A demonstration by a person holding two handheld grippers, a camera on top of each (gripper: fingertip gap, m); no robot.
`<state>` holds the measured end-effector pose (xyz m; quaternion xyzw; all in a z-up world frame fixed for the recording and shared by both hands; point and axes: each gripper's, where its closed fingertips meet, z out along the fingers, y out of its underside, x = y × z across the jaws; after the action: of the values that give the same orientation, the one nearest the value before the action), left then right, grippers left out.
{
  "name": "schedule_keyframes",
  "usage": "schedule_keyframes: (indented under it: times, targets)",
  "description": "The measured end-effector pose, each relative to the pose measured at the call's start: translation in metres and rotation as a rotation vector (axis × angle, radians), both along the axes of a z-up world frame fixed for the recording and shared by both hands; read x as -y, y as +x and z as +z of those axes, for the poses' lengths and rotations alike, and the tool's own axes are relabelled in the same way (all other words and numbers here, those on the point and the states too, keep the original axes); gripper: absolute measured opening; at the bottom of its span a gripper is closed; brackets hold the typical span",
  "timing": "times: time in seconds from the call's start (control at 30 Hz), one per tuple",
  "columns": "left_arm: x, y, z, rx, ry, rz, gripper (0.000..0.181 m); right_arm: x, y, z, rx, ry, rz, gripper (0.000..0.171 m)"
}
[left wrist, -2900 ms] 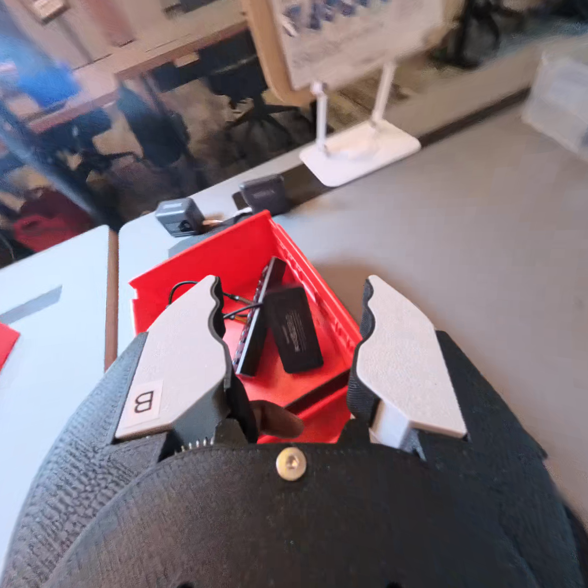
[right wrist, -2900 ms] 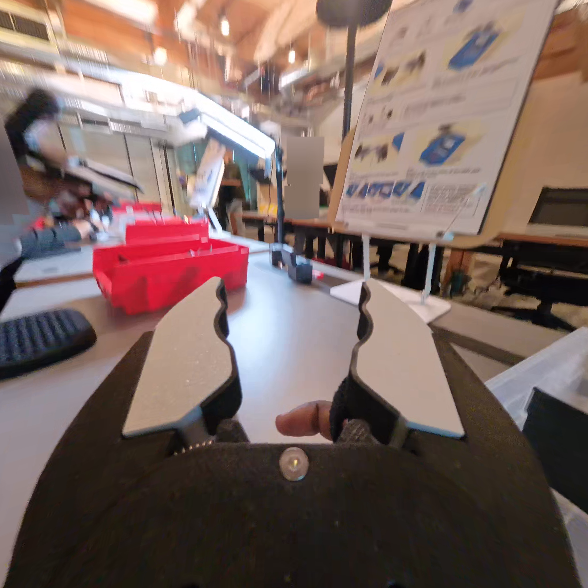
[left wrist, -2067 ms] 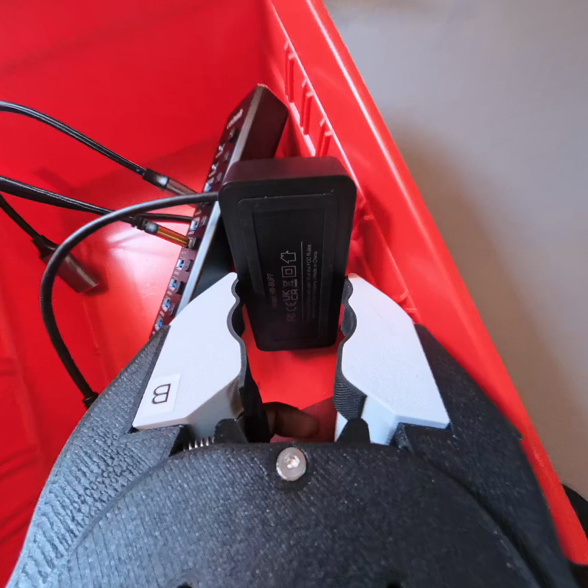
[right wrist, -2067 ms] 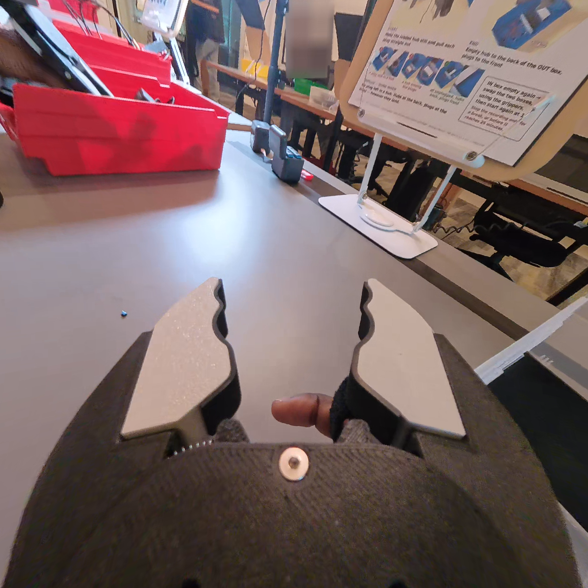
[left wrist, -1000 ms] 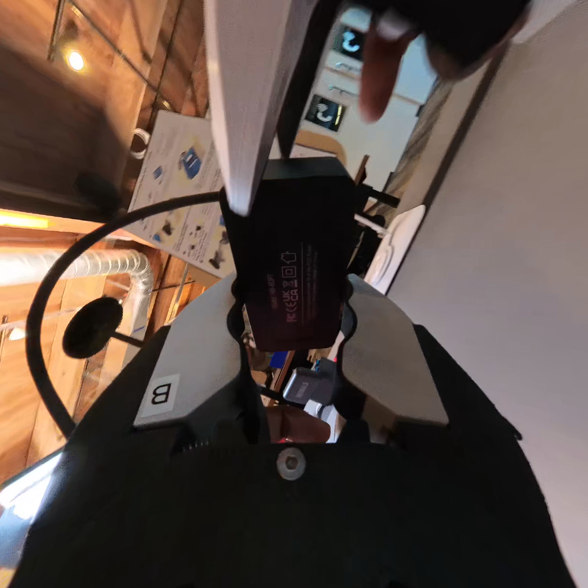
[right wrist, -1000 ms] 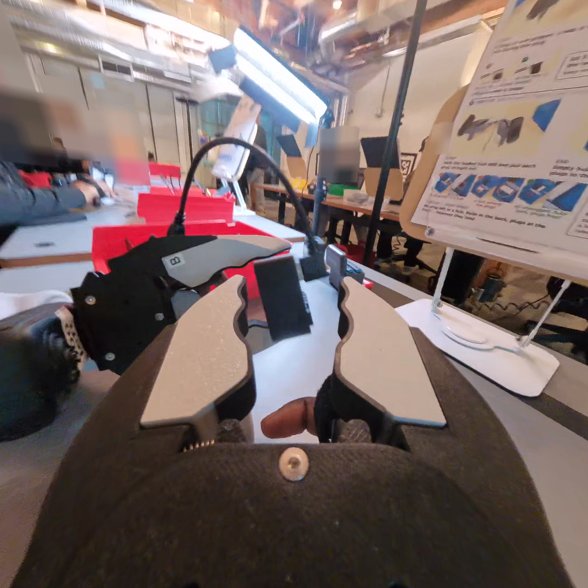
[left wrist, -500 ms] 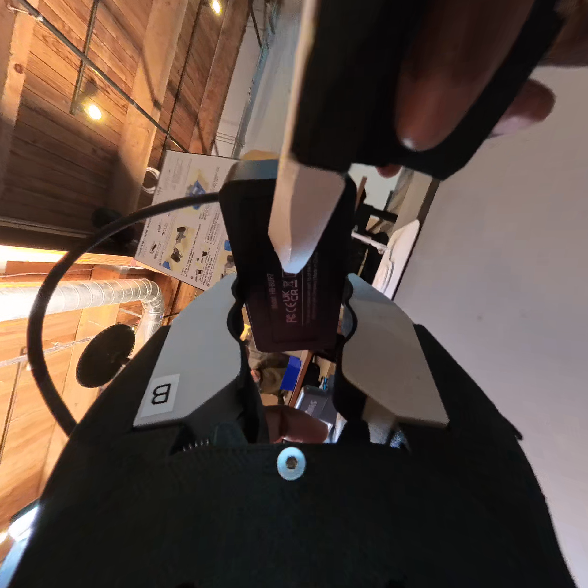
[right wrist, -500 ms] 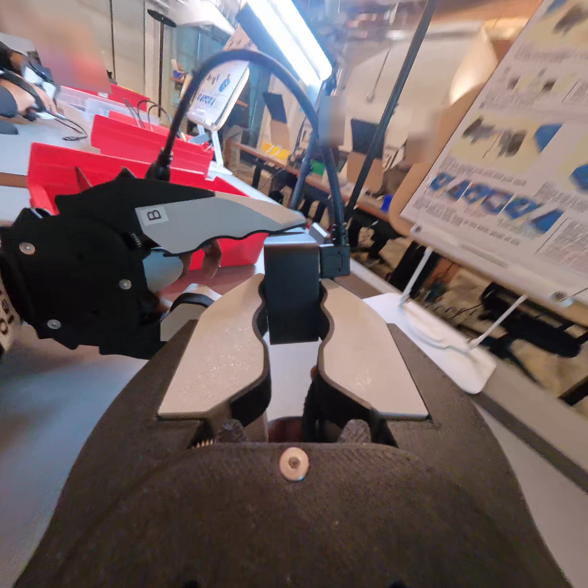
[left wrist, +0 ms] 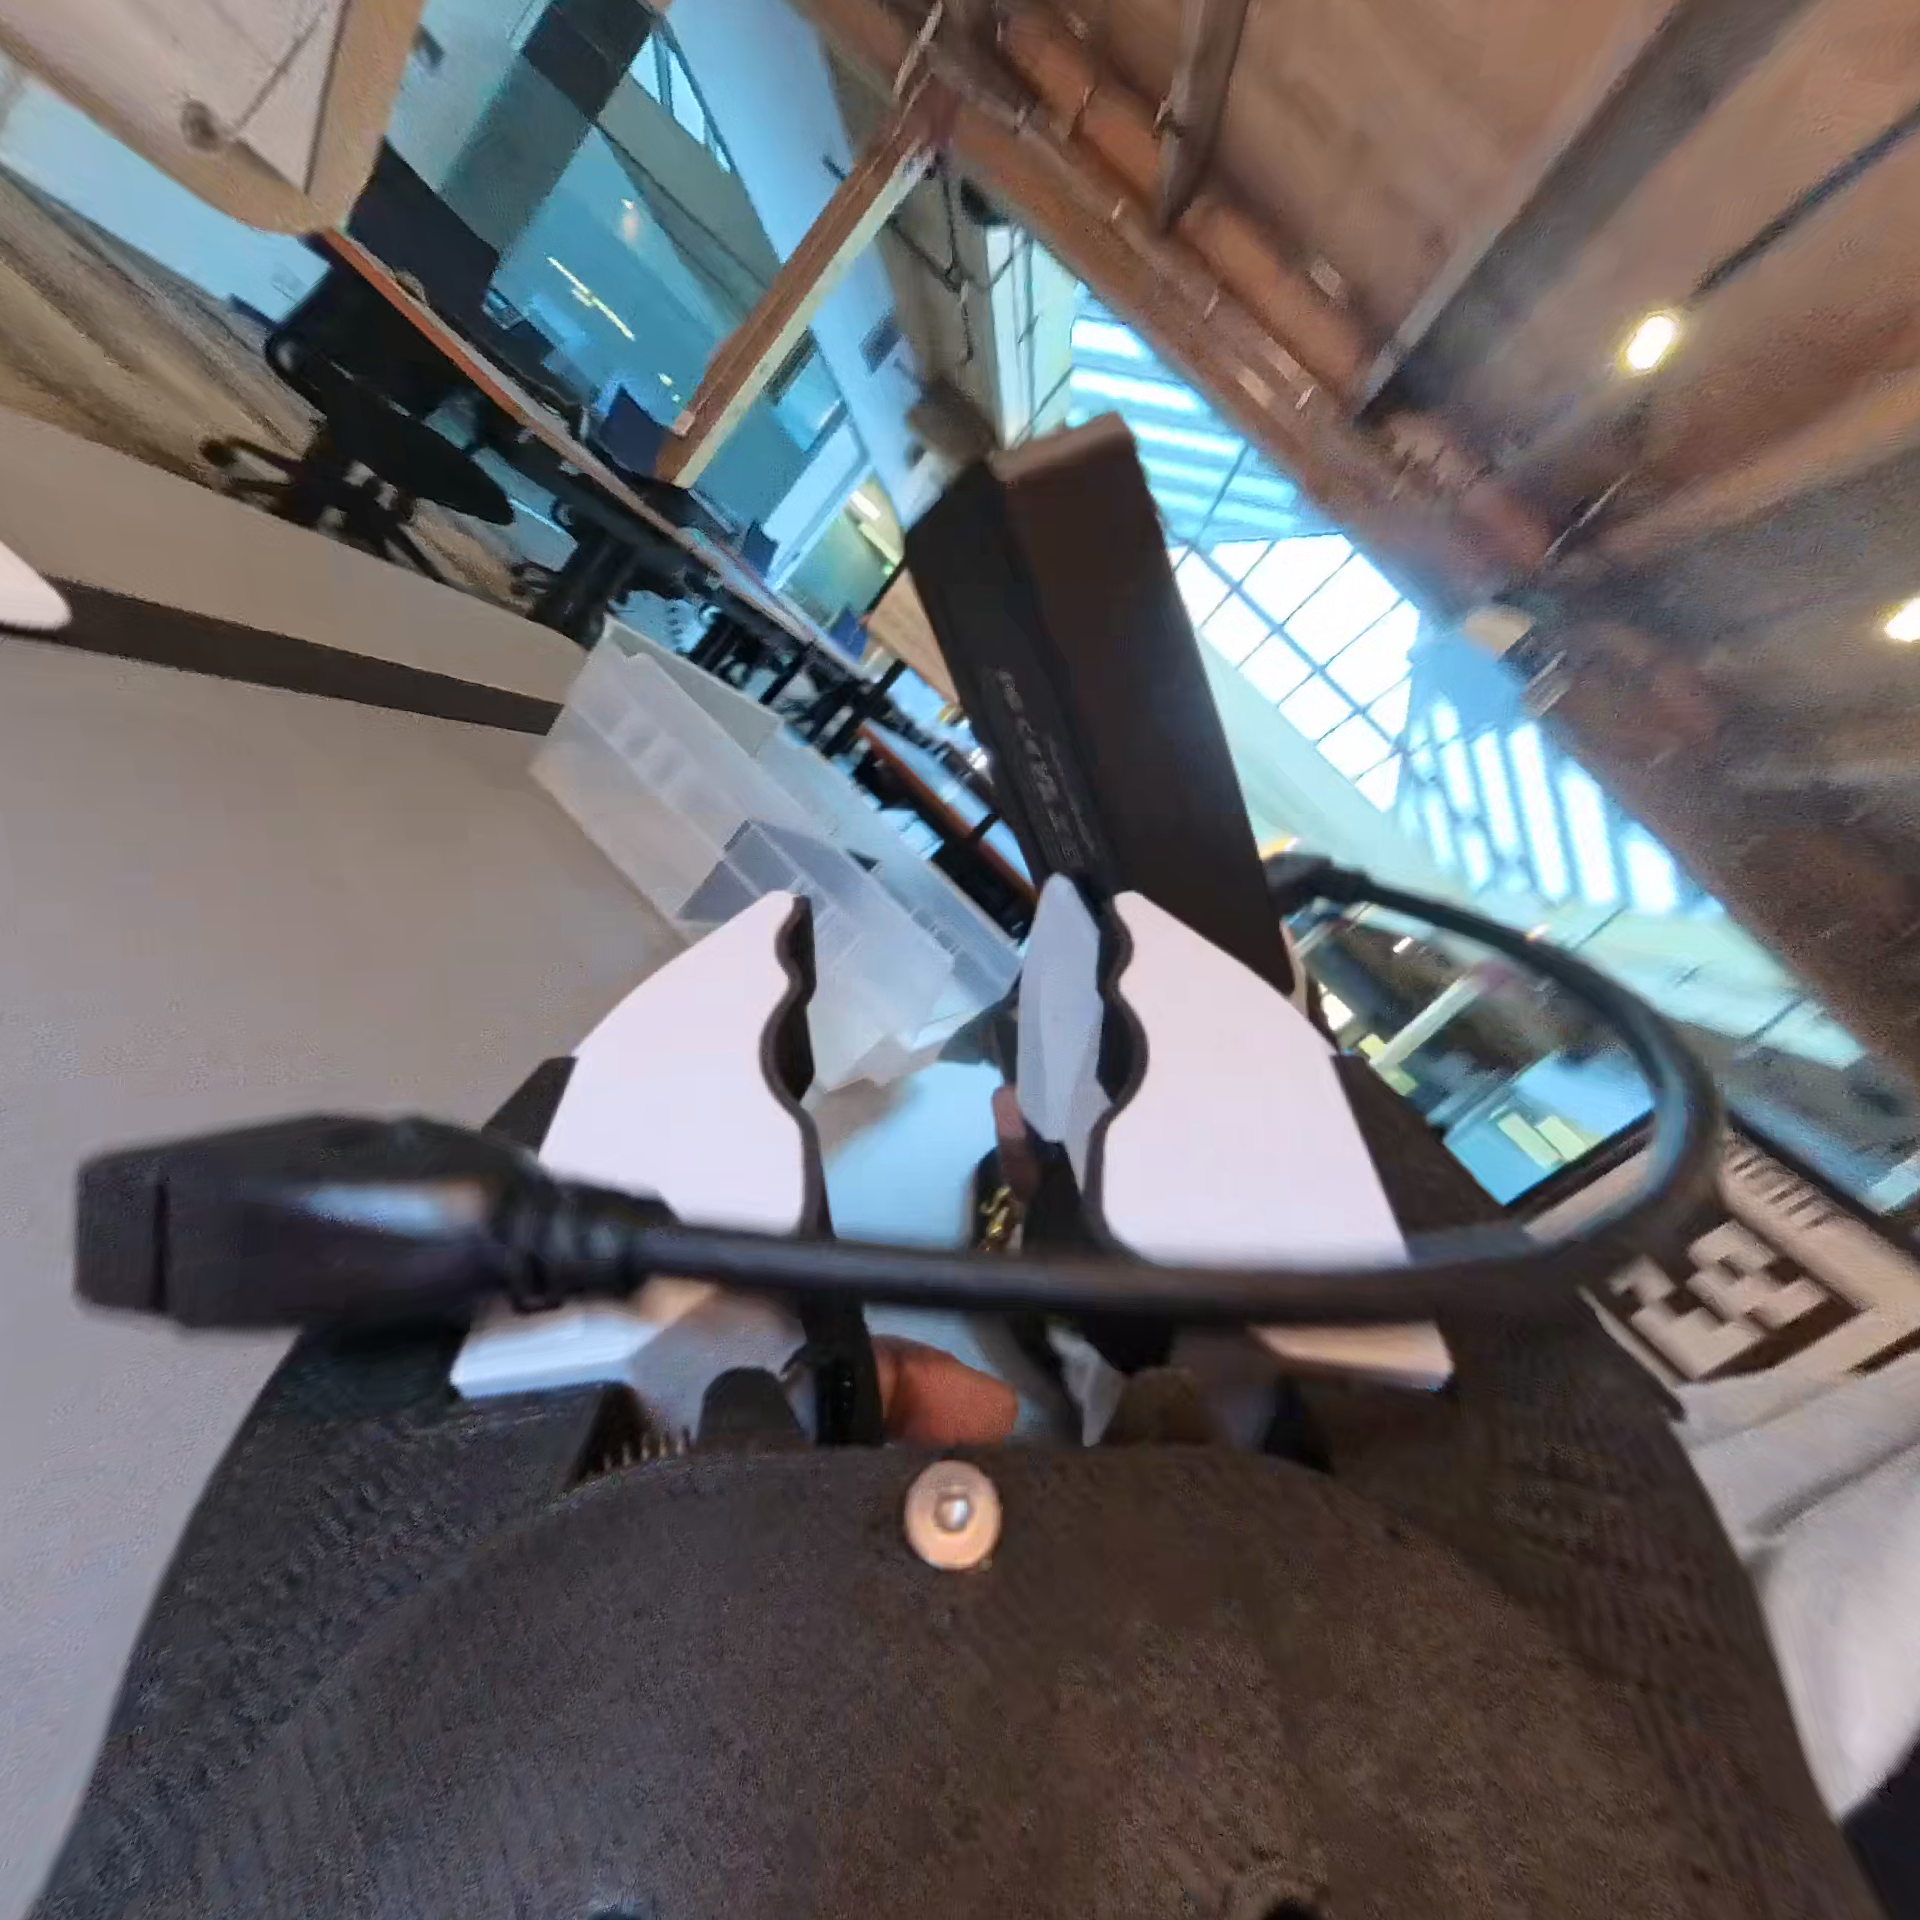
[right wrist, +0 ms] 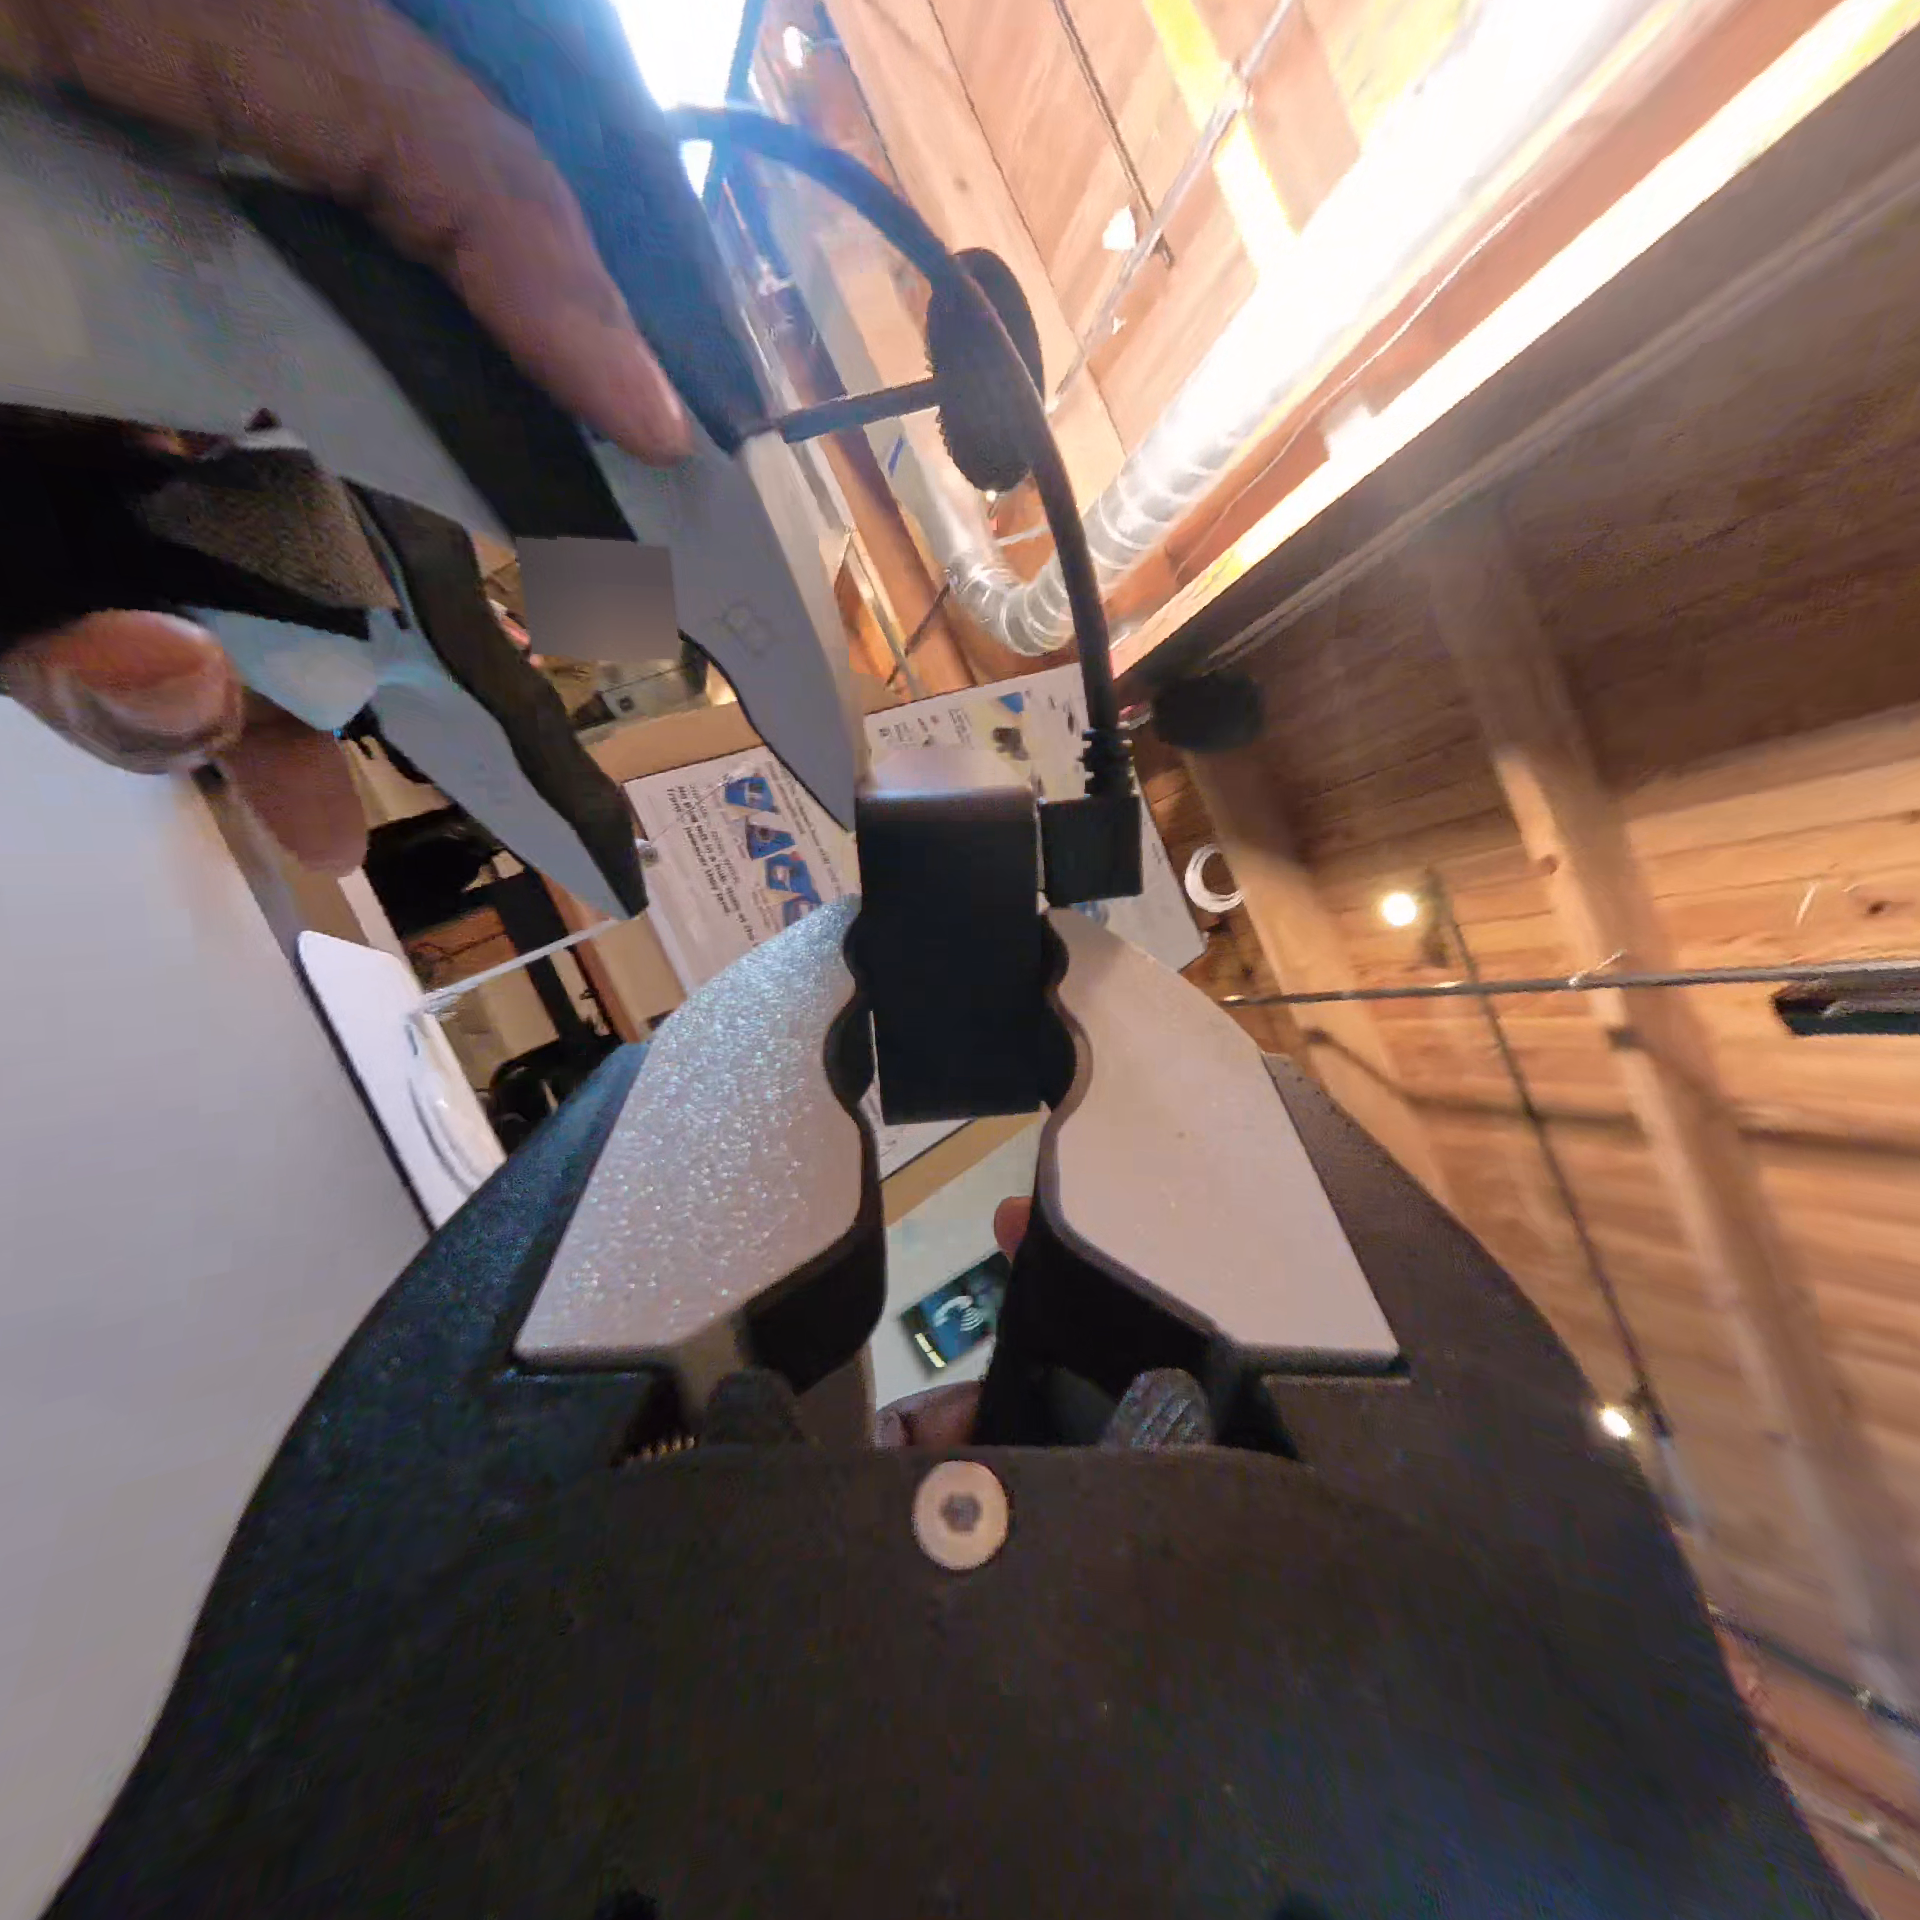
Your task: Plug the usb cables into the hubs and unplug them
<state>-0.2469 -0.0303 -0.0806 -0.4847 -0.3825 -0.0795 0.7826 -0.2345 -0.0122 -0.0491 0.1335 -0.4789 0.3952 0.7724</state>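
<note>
In the left wrist view, our left gripper (left wrist: 951, 940) has its two grey fingers parted with a clear gap between them and nothing held there. A black hub (left wrist: 1101, 686) rises beyond the fingertips, tilted, with what looks like the tip of another grey finger against its lower end. The hub's black cable (left wrist: 1538, 1236) loops round on the right and crosses in front of our fingers, ending in a black plug (left wrist: 281, 1226) hanging free at the left. That cable covers the base of both fingers. Past them lie the pale table (left wrist: 260, 883) and a clear plastic organizer (left wrist: 748, 790) near its far edge.

In the right wrist view, our right gripper (right wrist: 956, 935) is clamped on the lower part of the hub (right wrist: 951, 935), which stands upright between the wavy finger edges. An angled connector (right wrist: 1096, 847) sits in the hub's right side, and its cable (right wrist: 1049, 488) arcs up and away to the left. Our left gripper (right wrist: 738, 810) comes in from the upper left, jaws apart, one fingertip just beside the hub's top corner; a hand (right wrist: 312, 125) grips its body. Behind stand an instruction board (right wrist: 769, 821) on a white base (right wrist: 405, 1070) and wooden walls.
</note>
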Motion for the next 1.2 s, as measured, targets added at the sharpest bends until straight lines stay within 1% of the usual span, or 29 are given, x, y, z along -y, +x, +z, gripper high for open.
schedule_keyframes:
  times: [0.07, 0.17, 0.23, 0.3, 0.4, 0.53, 0.57, 0.6, 0.63, 0.67, 0.73, 0.8, 0.83, 0.87, 0.97, 1.0, 1.03, 1.1, 1.17, 1.2]
  targets:
    - [0.005, -0.002, 0.003, 0.041, 0.090, -0.015, 0.050, 0.003, 0.003, -0.001, -0.023, 0.020, -0.003, 0.028]
    - [0.007, 0.000, 0.005, 0.064, 0.147, -0.060, 0.049, 0.002, 0.003, 0.000, -0.059, 0.034, -0.032, 0.028]
    - [0.009, 0.004, 0.011, 0.079, 0.225, -0.117, 0.061, 0.002, 0.001, -0.002, -0.063, 0.050, -0.048, 0.028]
    - [0.009, 0.005, 0.014, 0.112, 0.277, -0.170, 0.061, 0.003, -0.001, -0.006, -0.071, 0.074, -0.057, 0.028]
    - [0.003, 0.007, 0.009, 0.122, 0.237, -0.174, 0.066, 0.012, 0.003, -0.013, -0.098, 0.129, -0.059, 0.028]
    - [0.001, 0.010, 0.013, 0.087, 0.195, -0.164, 0.063, 0.026, 0.009, -0.025, -0.118, 0.198, -0.049, 0.028]
    - [0.002, 0.009, 0.010, 0.083, 0.172, -0.148, 0.058, 0.028, 0.009, -0.027, -0.121, 0.207, -0.049, 0.028]
    - [0.004, 0.008, 0.009, 0.073, 0.160, -0.142, 0.044, 0.029, 0.010, -0.029, -0.125, 0.218, -0.053, 0.028]
    - [0.004, 0.009, 0.009, 0.079, 0.160, -0.152, 0.037, 0.030, 0.008, -0.030, -0.127, 0.232, -0.064, 0.028]
    - [0.004, 0.008, 0.007, 0.093, 0.146, -0.152, 0.035, 0.029, 0.008, -0.031, -0.133, 0.241, -0.071, 0.028]
    - [0.006, 0.007, 0.006, 0.059, 0.084, -0.106, 0.033, 0.029, 0.005, -0.033, -0.112, 0.242, -0.060, 0.029]
    - [0.009, 0.004, 0.007, -0.003, 0.007, -0.020, 0.032, 0.030, -0.001, -0.037, -0.011, 0.231, -0.017, 0.033]
    - [0.010, 0.003, 0.009, -0.057, -0.042, 0.027, 0.032, 0.032, -0.001, -0.040, 0.057, 0.221, 0.030, 0.039]
    - [0.011, 0.003, 0.010, -0.135, -0.119, 0.086, 0.031, 0.033, 0.000, -0.044, 0.136, 0.207, 0.084, 0.046]
    - [0.016, 0.002, 0.012, -0.371, -0.378, 0.291, 0.028, 0.039, 0.007, -0.056, 0.383, 0.168, 0.260, 0.053]
    - [0.020, 0.001, 0.016, -0.427, -0.419, 0.362, 0.028, 0.040, 0.011, -0.058, 0.463, 0.146, 0.317, 0.052]
    - [0.025, 0.001, 0.022, -0.452, -0.409, 0.412, 0.028, 0.042, 0.015, -0.061, 0.550, 0.132, 0.384, 0.052]
    - [0.037, 0.003, 0.033, -0.450, -0.330, 0.443, 0.028, 0.041, 0.020, -0.053, 0.665, 0.036, 0.492, 0.050]
    - [0.052, 0.001, 0.041, -0.477, -0.304, 0.508, 0.028, 0.039, 0.022, -0.039, 0.801, -0.115, 0.610, 0.041]
    - [0.058, 0.002, 0.044, -0.511, -0.310, 0.530, 0.028, 0.040, 0.022, -0.033, 0.933, -0.219, 0.681, 0.035]
